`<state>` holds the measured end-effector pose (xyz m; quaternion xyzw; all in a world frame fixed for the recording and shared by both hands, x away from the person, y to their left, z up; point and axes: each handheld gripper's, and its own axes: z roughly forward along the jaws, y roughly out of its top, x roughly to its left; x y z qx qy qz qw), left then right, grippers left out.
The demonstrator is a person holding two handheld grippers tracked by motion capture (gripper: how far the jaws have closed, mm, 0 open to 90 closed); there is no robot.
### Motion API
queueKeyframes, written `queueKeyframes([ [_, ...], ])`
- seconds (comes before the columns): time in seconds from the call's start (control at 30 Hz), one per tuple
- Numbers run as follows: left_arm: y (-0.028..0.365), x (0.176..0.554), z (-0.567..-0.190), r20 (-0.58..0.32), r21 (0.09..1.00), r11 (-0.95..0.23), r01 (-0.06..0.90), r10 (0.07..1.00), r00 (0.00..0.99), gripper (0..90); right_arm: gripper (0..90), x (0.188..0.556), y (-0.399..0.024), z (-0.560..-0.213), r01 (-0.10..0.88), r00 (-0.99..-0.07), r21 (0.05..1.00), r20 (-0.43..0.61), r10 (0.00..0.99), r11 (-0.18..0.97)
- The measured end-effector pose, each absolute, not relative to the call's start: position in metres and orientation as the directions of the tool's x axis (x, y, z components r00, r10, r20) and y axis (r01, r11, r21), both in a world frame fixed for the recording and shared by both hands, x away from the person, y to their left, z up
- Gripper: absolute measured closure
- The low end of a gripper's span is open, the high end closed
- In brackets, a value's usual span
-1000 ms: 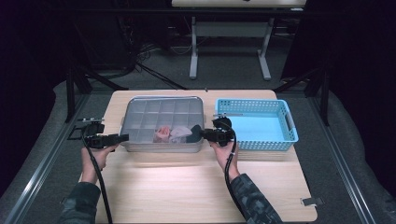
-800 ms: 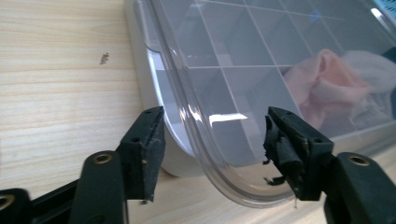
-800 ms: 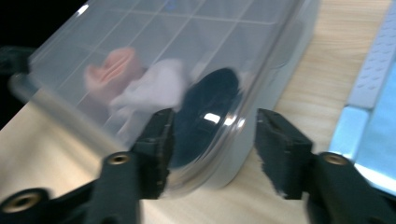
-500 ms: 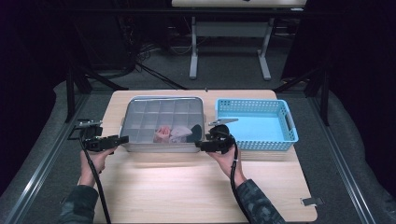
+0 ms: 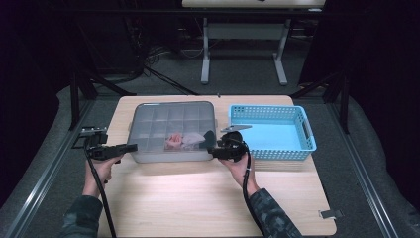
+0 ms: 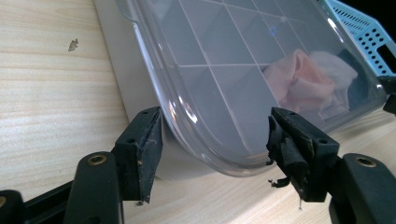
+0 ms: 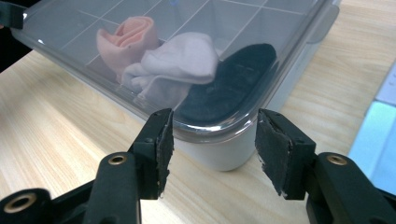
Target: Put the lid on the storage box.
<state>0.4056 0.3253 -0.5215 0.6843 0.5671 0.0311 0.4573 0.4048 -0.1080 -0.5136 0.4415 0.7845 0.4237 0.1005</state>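
A grey compartment box (image 5: 163,119) with a clear lid lies on the wooden table. Under the lid lie a pink cloth roll (image 7: 126,35), a white cloth (image 7: 180,63) and a dark cloth (image 7: 233,84). My left gripper (image 5: 132,147) is at the box's near left corner. In the left gripper view its pads meet the lid's rounded corner (image 6: 219,116) on both sides, left gripper (image 6: 215,149). My right gripper (image 5: 210,148) is at the near right corner. Its jaws have just been closing, with the box corner (image 7: 215,135) between them and thin gaps at each pad, right gripper (image 7: 214,140).
A blue plastic basket (image 5: 267,108) stands just right of the box, close behind my right hand. Bare wooden tabletop (image 5: 198,198) lies between the box and the near edge. A small metal clip (image 5: 329,214) lies at the table's near right corner.
My right gripper has drawn back a little toward the near edge, down to the box's near right corner. The left gripper and the box have stayed put.
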Motion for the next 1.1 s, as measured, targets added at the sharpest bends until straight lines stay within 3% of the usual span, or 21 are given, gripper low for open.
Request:
queueKeyframes([
  [0.2, 0.324, 0.408, -0.513, -0.396, 0.687, 0.045, 0.725, 0.860, 0.322, 39.9, 47.7, 0.413, -0.111, -0.511, 0.627, -0.569, 0.744, 0.234, 0.788, 0.232],
  [0.37, 0.320, 0.407, -0.508, -0.338, 0.707, 0.026, 0.707, 0.890, 0.305, 49.3, 50.8, 0.417, -0.120, -0.506, 0.625, -0.563, 0.753, 0.253, 0.787, 0.206],
  [0.57, 0.311, 0.408, -0.508, -0.288, 0.720, -0.007, 0.694, 0.907, 0.307, 62.7, 62.9, 0.428, -0.116, -0.505, 0.643, -0.547, 0.735, 0.243, 0.801, 0.216],
  [0.77, 0.300, 0.416, -0.503, -0.210, 0.722, -0.067, 0.688, 0.927, 0.311, 64.8, 69.6, 0.427, -0.118, -0.504, 0.644, -0.535, 0.737, 0.244, 0.809, 0.204],
  [1.1, 0.301, 0.423, -0.504, -0.193, 0.734, -0.072, 0.676, 0.932, 0.308, 66.3, 70.8, 0.425, -0.117, -0.504, 0.651, -0.520, 0.736, 0.256, 0.815, 0.184],
])
